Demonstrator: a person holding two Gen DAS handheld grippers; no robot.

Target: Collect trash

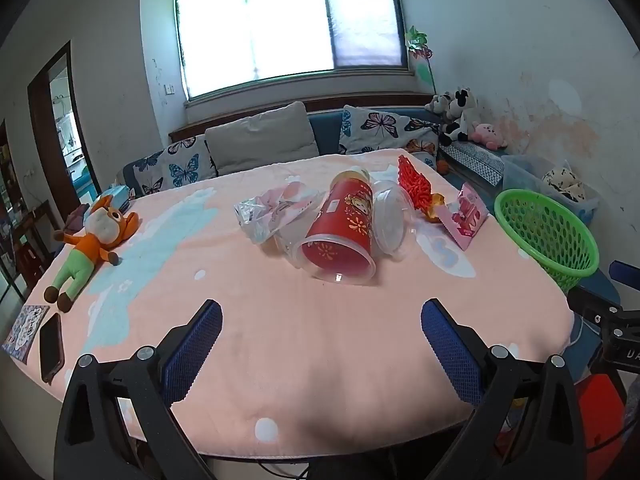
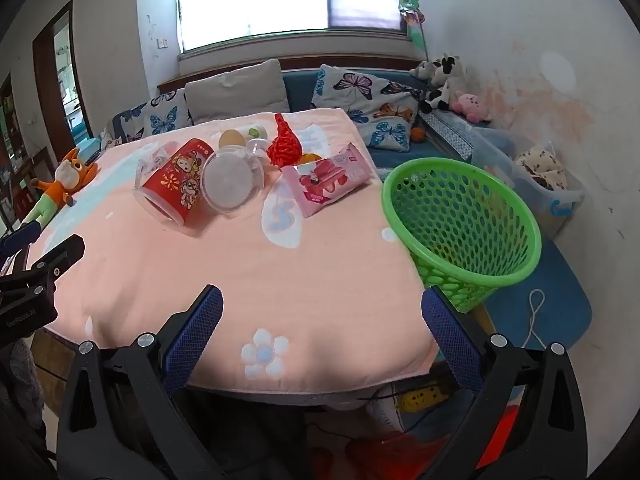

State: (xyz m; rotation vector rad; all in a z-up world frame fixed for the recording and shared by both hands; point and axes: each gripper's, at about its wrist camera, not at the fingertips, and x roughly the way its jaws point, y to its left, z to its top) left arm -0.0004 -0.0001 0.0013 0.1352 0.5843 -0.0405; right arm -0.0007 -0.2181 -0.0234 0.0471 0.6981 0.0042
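- We find both jaws apart, empty: left hand-held gripper [image 1: 321, 322], right hand-held gripper [image 2: 322, 308].
- Red cup [image 1: 340, 226] lies mid-tabletop, mouth toward us, dead ahead of left.
- Green basket [image 2: 460, 220] stands off the right edge.

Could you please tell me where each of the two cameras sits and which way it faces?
Left wrist: on the left gripper, tilted down across the table at the red cup; its open jaws show, the right gripper at the right edge.
Right wrist: on the right gripper, facing the basket; open jaws show, the left gripper at left.
Shared: cup, basket, pink packet.
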